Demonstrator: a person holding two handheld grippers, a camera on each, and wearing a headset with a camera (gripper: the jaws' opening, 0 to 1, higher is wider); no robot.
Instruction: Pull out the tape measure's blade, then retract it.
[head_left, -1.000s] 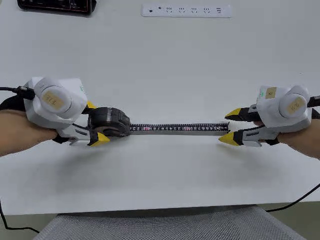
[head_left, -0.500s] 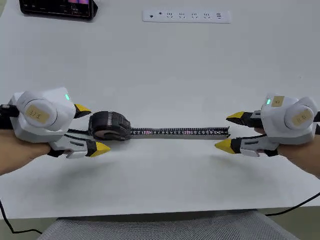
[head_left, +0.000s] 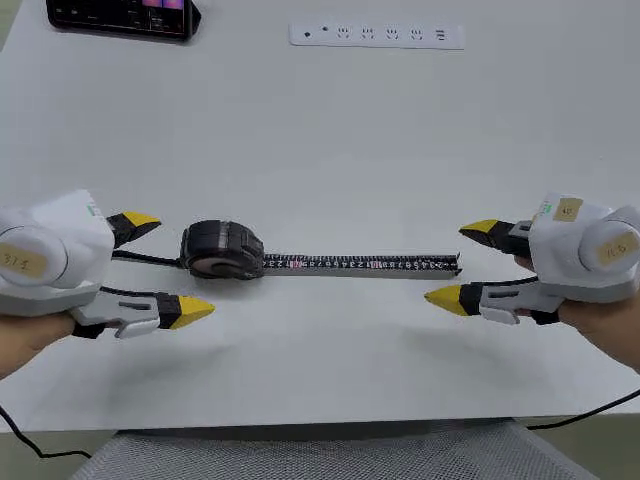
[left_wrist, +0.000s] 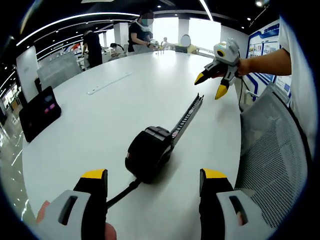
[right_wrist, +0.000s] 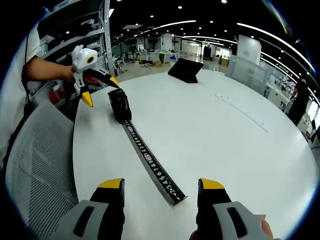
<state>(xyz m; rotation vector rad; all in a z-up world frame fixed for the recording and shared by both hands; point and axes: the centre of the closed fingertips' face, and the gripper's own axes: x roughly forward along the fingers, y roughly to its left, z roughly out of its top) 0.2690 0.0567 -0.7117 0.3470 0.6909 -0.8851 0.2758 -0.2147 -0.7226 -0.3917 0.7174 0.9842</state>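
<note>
Tape measure (head_left: 222, 250) lies on the white surface (head_left: 320, 130), its blade (head_left: 360, 263) extended flat toward the right hand-held gripper (head_left: 447, 263), whose spread jaws flank the tip without touching it. The left hand-held gripper (head_left: 182, 262), also spread, sits just behind the case, apart from it. Bare surface runs wide to the near edge and back to a power strip (head_left: 377, 36).

A large open-plan office or lab hall: long ceiling light strips (right_wrist: 175, 23), rows of desks (right_wrist: 160, 54), metal shelving (right_wrist: 95, 22), a blue wall board (left_wrist: 262, 42), a wide white table (head_left: 320, 150) with a power strip (head_left: 377, 35)
</note>
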